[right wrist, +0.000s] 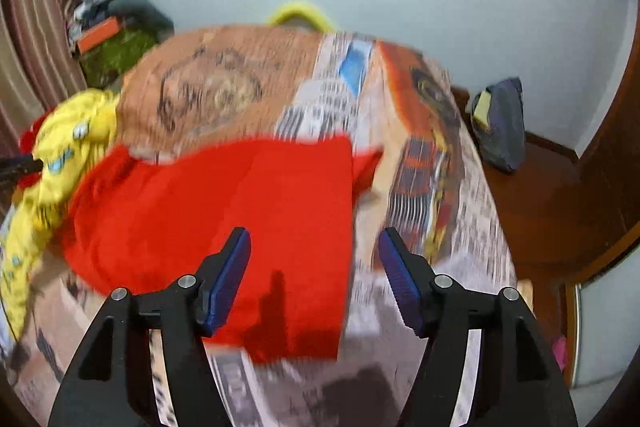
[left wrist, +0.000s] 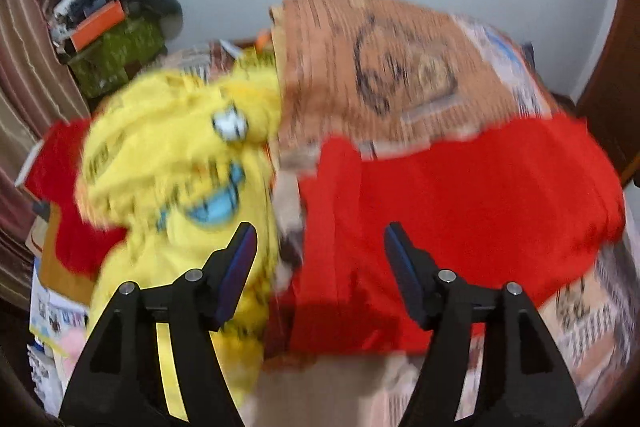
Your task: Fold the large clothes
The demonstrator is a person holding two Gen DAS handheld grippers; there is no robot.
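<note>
A red garment (left wrist: 460,211) lies flat and partly folded on a table covered with printed paper (left wrist: 380,67). It also shows in the right wrist view (right wrist: 224,203). A crumpled yellow printed garment (left wrist: 176,163) lies to its left, over another red piece (left wrist: 60,167); it shows at the left edge of the right wrist view (right wrist: 60,155). My left gripper (left wrist: 320,247) is open and empty above the near edge, between the yellow and red garments. My right gripper (right wrist: 314,251) is open and empty above the red garment's right edge. Both views are blurred.
A cluttered pile with a green box (left wrist: 116,55) stands at the back left by striped curtains (left wrist: 24,67). A dark bag (right wrist: 500,123) sits on a wooden surface to the right. A wooden door frame (right wrist: 616,147) is at far right. A yellow curved object (right wrist: 298,13) sits behind the table.
</note>
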